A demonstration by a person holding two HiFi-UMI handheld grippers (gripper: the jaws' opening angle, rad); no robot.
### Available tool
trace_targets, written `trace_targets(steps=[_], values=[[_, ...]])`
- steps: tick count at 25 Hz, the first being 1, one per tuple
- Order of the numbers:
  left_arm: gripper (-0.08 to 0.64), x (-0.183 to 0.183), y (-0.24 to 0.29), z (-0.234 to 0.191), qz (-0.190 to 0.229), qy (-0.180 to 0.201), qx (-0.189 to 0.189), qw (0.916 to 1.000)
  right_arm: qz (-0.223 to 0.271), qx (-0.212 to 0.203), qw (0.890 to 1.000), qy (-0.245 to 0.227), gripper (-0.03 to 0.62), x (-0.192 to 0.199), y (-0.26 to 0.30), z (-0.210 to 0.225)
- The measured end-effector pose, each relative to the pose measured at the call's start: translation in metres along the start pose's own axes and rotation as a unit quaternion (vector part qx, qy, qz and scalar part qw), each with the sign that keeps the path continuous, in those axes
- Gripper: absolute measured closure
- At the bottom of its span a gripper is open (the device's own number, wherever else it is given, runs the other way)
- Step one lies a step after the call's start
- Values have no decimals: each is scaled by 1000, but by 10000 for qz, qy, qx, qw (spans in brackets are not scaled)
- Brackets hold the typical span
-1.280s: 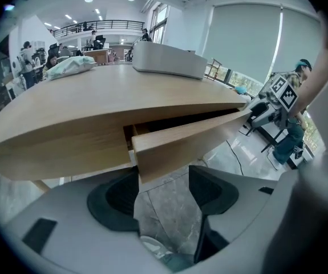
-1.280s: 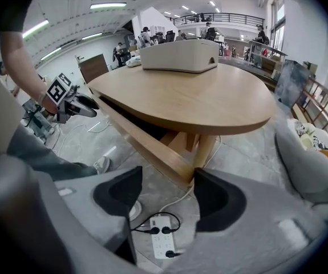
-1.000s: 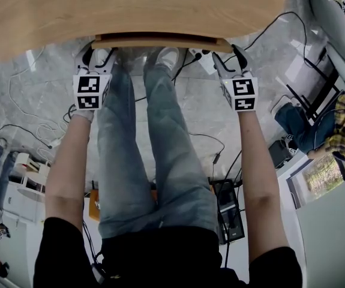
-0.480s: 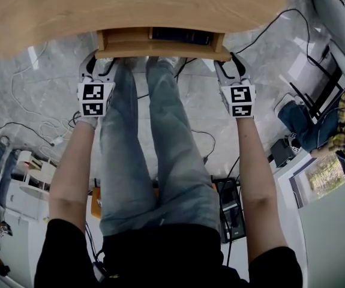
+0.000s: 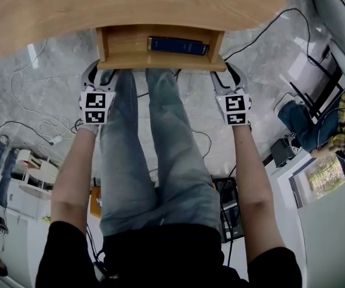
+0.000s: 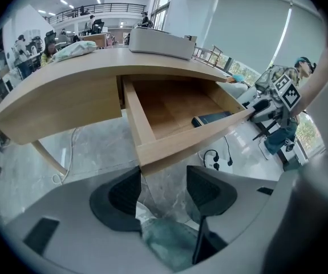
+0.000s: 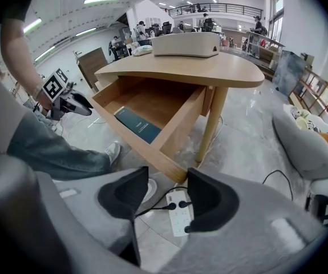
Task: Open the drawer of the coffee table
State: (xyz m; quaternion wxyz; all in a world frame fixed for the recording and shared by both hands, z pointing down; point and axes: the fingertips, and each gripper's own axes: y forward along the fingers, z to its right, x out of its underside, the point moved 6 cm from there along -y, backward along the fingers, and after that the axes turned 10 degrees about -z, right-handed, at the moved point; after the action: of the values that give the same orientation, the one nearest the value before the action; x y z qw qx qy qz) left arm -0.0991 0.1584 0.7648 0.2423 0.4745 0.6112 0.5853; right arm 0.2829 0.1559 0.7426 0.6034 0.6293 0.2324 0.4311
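Observation:
The wooden coffee table (image 5: 130, 5) has its drawer (image 5: 160, 60) pulled out toward me. A dark blue book (image 5: 178, 45) lies inside it. My left gripper (image 5: 100, 72) is at the drawer front's left corner and my right gripper (image 5: 225, 72) at its right corner. In the left gripper view the drawer (image 6: 181, 141) has its lower corner against one fingertip of the left gripper (image 6: 162, 187), with floor showing beside it. In the right gripper view the drawer (image 7: 152, 147) has its corner sitting between the tips of the right gripper (image 7: 164, 190). Both pairs of jaws stand apart.
My legs in jeans (image 5: 160, 161) stand under the drawer front. A white power strip (image 7: 178, 210) and cables lie on the marble floor. A white box (image 7: 183, 44) rests on the tabletop. A seated person (image 5: 340, 131) is at the right, and a grey sofa (image 7: 306, 147) too.
The drawer has slid out from nearly closed to well open, and the book has come into sight. Both grippers have moved back toward me with its front corners.

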Motion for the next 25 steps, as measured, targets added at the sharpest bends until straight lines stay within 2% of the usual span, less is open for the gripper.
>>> trace_targets(steps=[14, 25], values=[[310, 20, 10, 4, -385, 132, 240, 9989, -369, -104, 9992, 96, 390, 19, 13, -11], [314, 21, 17, 1, -436, 339, 252, 9982, -495, 11, 9987, 133, 388, 20, 21, -12]])
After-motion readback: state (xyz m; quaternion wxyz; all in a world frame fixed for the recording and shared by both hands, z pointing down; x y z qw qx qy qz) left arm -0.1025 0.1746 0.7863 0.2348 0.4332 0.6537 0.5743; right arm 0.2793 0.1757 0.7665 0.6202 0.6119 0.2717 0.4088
